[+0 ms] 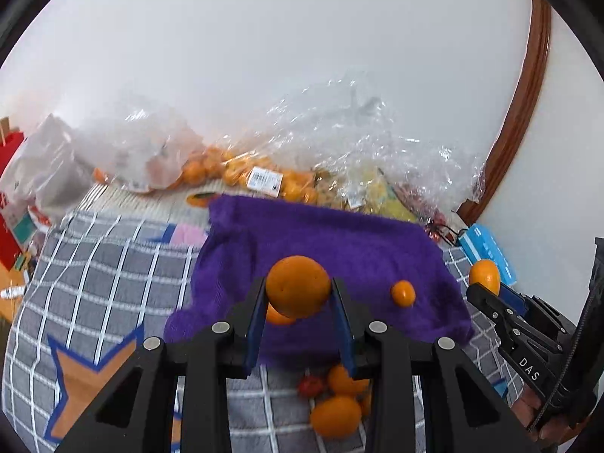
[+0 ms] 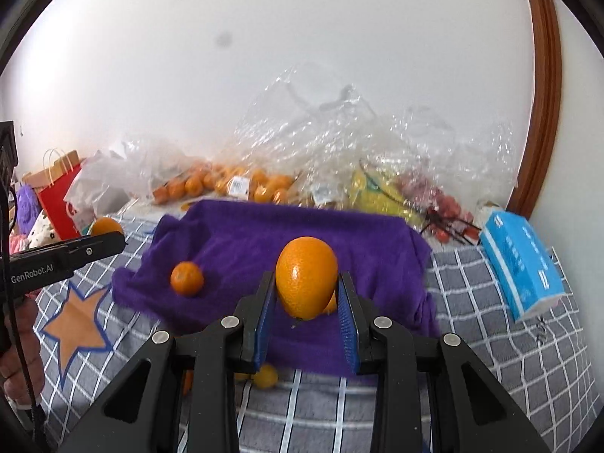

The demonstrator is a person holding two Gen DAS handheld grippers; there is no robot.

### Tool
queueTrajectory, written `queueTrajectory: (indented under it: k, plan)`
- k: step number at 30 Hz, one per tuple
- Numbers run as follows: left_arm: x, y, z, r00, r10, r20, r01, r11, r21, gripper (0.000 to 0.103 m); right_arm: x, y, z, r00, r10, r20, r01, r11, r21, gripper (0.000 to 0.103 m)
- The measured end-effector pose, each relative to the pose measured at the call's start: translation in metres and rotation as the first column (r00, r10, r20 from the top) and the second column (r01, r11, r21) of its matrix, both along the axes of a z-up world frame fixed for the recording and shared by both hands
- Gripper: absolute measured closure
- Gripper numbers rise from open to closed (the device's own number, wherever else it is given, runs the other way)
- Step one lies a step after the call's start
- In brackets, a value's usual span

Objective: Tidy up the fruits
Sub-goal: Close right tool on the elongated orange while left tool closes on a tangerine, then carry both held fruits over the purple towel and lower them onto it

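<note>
The left gripper (image 2: 102, 239), marked "GenRobot.AI", and the right gripper (image 1: 487, 294), marked "DAS", each clamp an orange (image 1: 297, 286) (image 2: 306, 277) above a purple towel (image 1: 339, 241). Clear bags (image 2: 234, 181) behind hold more oranges.

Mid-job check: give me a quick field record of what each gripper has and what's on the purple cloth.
left gripper: shut on a round orange
right gripper: shut on an oval orange
purple fuzzy cloth: one small loose tangerine lies on it
loose fruit off cloth: a few oranges on the grey checked cover
</note>
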State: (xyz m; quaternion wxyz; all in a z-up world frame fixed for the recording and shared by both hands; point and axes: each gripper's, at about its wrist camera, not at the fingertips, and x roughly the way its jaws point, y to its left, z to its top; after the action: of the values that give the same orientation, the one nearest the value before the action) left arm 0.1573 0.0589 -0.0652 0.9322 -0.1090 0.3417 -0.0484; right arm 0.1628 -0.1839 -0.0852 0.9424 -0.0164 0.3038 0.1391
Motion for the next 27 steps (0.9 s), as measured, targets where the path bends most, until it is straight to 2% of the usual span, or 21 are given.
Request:
queueTrajectory:
  k: [5, 10, 16, 21, 27]
  plan:
    - [0.024, -0.003, -0.003, 1.0, -0.006, 0.018, 0.007, 1.0, -0.024, 0.071, 0.022, 0.0, 0.001, 1.0, -0.001, 0.007, 0.001, 1.0, 0.019, 0.071]
    - [0.04, 0.0, -0.026, 1.0, 0.005, -0.005, -0.005, 0.999, -0.044, 0.071, 0.038, -0.005, -0.021, 0.999, -0.006, -0.031, 0.007, 0.999, 0.032, 0.071]
    - [0.046, 0.009, -0.049, 0.999, 0.017, -0.042, -0.021, 0.996, -0.083, 0.071, 0.053, -0.023, -0.04, 0.996, -0.057, -0.07, 0.059, 0.998, 0.029, 0.071]
    - [0.045, 0.013, -0.051, 0.999, 0.023, -0.027, -0.025, 0.995, -0.094, 0.071, 0.057, -0.036, -0.043, 0.993, -0.094, -0.072, 0.097, 0.994, 0.04, 0.071]
    - [0.046, 0.015, -0.055, 0.999, 0.025, -0.034, -0.028, 0.995, -0.099, 0.071, 0.057, -0.035, -0.048, 0.992, -0.092, -0.084, 0.095, 0.995, 0.028, 0.071]
